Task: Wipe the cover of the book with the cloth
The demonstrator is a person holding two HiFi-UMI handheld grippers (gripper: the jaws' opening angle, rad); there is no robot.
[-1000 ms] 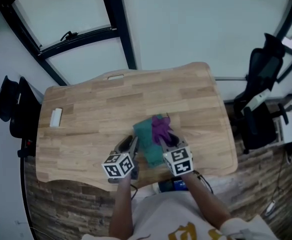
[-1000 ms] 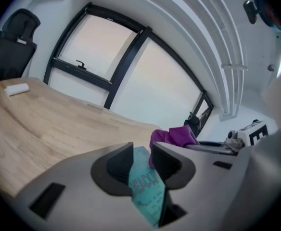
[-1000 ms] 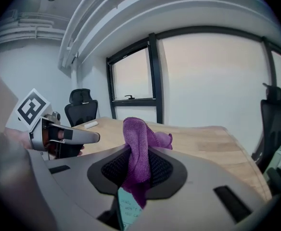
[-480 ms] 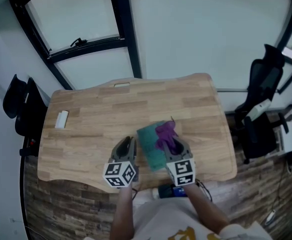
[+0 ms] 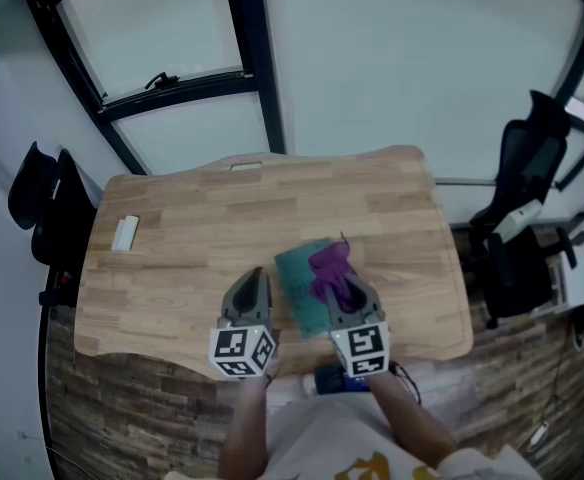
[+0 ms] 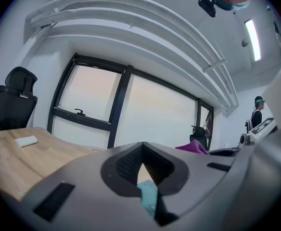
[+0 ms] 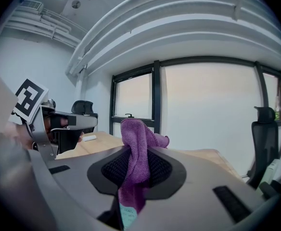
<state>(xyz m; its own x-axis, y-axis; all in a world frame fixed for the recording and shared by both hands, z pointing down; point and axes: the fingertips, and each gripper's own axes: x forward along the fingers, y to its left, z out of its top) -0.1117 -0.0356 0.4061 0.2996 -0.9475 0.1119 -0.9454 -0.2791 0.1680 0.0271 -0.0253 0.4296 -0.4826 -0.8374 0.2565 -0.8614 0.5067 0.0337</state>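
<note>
Book [image 5: 297, 273] seemingly just inside table [image 5: 172, 268] edge; right tool [image 5: 342, 293] grips cloth [image 5: 327, 266].

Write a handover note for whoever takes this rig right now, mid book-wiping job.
The left claw has just closed and is shut on nothing, to the left of the teal book.
The right claw is shut on the purple cloth, over the book's right side.
The book lies on the wooden table, near its front edge.
Done: cloth gripped. Whether any wiping has happened does not show.
Left: wipe the cover.
</note>
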